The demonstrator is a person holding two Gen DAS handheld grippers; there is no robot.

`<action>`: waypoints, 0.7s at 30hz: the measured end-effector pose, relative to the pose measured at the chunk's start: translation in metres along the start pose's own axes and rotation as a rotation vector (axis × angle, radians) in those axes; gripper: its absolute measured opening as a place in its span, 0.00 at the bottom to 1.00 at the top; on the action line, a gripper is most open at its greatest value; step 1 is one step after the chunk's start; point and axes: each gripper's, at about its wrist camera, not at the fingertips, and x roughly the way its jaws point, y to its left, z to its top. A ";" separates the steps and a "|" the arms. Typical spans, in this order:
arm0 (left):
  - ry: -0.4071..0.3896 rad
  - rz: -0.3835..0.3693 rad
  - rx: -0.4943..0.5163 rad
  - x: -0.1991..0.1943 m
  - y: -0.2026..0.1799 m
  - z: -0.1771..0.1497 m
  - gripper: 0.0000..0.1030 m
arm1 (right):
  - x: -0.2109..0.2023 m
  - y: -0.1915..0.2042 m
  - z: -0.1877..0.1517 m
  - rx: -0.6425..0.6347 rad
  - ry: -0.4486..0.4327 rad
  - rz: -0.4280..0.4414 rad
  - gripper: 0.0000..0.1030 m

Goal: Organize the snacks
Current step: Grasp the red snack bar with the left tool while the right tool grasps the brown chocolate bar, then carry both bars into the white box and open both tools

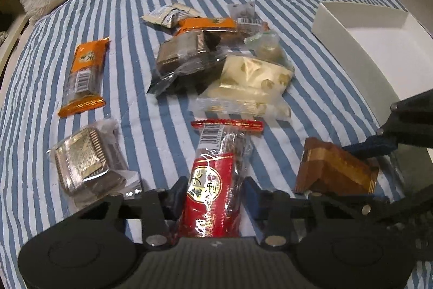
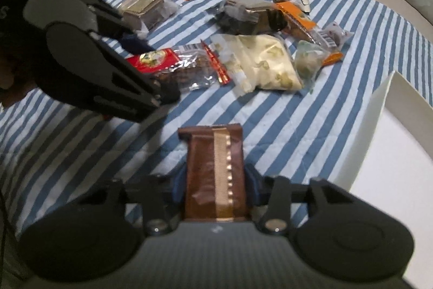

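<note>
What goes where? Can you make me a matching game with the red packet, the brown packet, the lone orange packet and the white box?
1 red packet
2 brown packet
3 lone orange packet
4 white box

a between the right tongs
b open-topped, far right
c between the left tongs
d on the striped cloth, far left in the left wrist view

Pairs: 1-c, 2-a, 3-d, 4-b

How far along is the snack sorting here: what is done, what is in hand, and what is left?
Done: nothing yet; what shows of the white box is empty. In hand: the left gripper is closed on a red-wrapped snack, and the right gripper has a brown packet between its jaws, though whether the pads press it is unclear. Left: the central pile, an orange packet and a clear-wrapped pastry on the striped cloth.
</note>
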 end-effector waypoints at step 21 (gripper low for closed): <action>-0.262 0.072 -0.201 -0.100 -0.010 -0.009 0.43 | -0.103 -0.035 -0.016 0.223 -0.278 -0.111 0.47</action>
